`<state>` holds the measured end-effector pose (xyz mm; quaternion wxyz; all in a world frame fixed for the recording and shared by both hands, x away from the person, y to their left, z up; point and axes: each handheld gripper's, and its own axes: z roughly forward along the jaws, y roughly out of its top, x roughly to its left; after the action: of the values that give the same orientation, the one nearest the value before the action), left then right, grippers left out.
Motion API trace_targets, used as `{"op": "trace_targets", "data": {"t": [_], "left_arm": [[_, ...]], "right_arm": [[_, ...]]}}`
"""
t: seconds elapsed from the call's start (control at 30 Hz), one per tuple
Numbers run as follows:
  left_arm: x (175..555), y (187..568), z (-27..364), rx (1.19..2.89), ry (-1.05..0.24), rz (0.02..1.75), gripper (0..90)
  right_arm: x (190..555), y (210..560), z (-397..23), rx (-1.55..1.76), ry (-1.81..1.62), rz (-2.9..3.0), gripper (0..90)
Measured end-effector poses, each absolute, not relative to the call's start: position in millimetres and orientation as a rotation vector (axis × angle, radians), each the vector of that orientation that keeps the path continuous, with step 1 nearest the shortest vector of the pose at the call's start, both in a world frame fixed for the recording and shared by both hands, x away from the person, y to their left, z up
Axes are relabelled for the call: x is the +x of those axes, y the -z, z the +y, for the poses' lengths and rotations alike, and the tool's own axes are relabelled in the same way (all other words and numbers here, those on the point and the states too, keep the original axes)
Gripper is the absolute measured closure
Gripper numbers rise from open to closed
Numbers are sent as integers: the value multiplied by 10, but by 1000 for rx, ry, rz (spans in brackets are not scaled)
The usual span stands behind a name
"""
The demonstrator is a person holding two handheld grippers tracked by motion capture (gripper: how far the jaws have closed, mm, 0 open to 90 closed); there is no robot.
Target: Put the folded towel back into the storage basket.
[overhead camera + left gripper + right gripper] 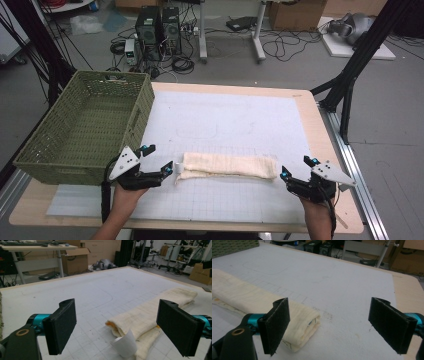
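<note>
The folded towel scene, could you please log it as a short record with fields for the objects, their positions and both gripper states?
surface: white gridded mat on a wooden table
towel: cream folded towel, lying flat at the mat's near middle, long side running left to right
label: white tag curling up at the towel's left end
basket: green woven basket, empty, at the table's left edge
left gripper: open, beside the towel's left end, holding nothing
right gripper: open, just off the towel's right end, holding nothing
</note>
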<state>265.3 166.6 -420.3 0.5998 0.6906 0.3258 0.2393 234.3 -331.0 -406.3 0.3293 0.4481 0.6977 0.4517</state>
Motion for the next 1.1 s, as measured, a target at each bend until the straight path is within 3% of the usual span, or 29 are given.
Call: {"op": "trace_targets", "data": {"t": [1.1], "left_arm": [[2645, 4204, 1634, 1618, -522, 750, 172]], "right_arm": [[2357, 4067, -3309, 1184, -1167, 1807, 159]]}}
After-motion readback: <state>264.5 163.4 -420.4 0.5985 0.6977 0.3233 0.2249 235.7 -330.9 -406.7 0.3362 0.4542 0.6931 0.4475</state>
